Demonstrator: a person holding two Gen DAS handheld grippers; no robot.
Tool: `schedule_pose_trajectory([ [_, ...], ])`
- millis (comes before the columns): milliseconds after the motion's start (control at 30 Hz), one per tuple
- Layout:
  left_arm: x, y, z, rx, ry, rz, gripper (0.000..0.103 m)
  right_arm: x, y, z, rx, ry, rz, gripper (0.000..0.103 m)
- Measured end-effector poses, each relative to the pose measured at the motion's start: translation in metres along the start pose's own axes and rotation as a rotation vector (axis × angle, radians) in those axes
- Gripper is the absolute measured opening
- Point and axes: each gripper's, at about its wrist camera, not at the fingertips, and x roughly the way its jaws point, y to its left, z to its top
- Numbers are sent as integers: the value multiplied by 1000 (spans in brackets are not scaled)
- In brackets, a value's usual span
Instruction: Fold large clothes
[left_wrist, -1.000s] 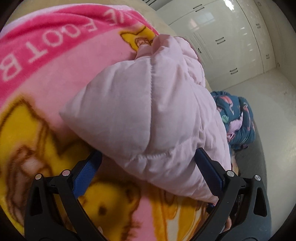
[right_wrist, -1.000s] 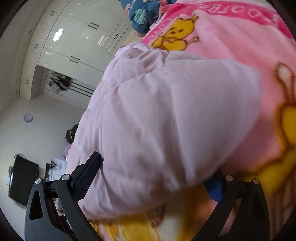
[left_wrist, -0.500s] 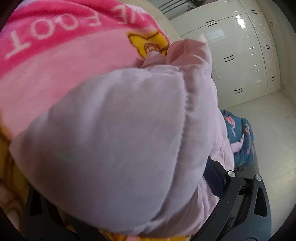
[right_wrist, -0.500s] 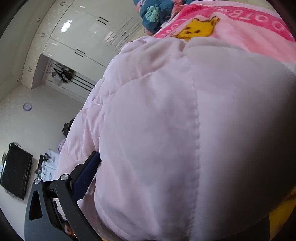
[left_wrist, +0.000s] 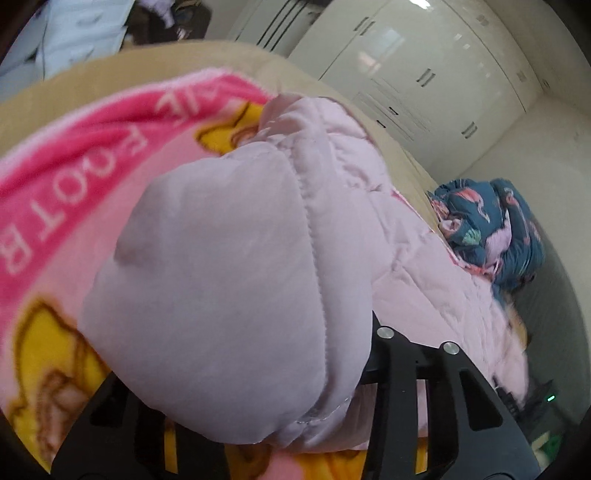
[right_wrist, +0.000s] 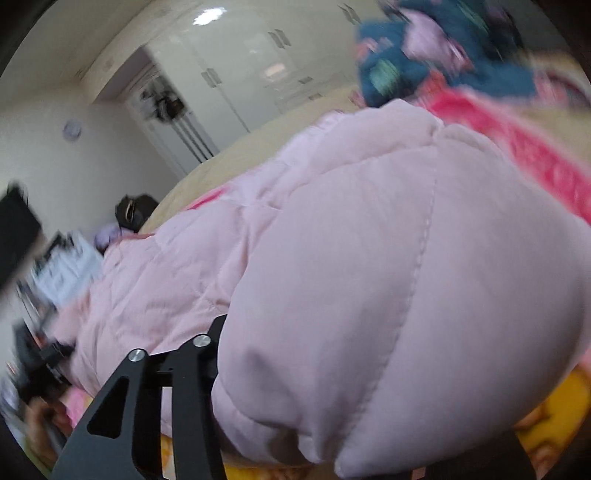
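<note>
Both grippers (left_wrist: 240, 424) (right_wrist: 332, 424) have just closed, pinching the jacket (left_wrist: 229, 288) hem (one corner each); its length runs away across the blanket (left_wrist: 55, 206).

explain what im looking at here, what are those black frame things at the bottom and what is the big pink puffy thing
There is no robot here. A person holds one pair of hand-held tongs in each hand, and each pair carries a wide-angle camera looking along its fingers. That is why you get two curved pictures, one from the left tongs and one from the right tongs. The black frames are the arms of the tongs.

The puffy thing is a pale pink quilted jacket. Both tongs have just been closing, each with a bulging fold of it between the jaws, so both appear to grip it. It lies on a pink and yellow cartoon blanket spread over a bed. A dark blue patterned bundle of cloth sits further along the bed, with white wardrobes behind.
</note>
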Motion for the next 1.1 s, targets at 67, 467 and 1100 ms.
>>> schedule_pose_trajectory([
  [67, -6, -4, 1, 31, -12, 11, 31, -12, 13, 1, -62, -18, 1, 40],
  [467, -61, -3, -22, 128, -39, 27, 31, -76, 52, -18, -248, -45, 25, 38],
  [1100, -126, 4, -72, 155, -78, 35, 31, -146, 63, -77, -263, 17, 31, 38],
])
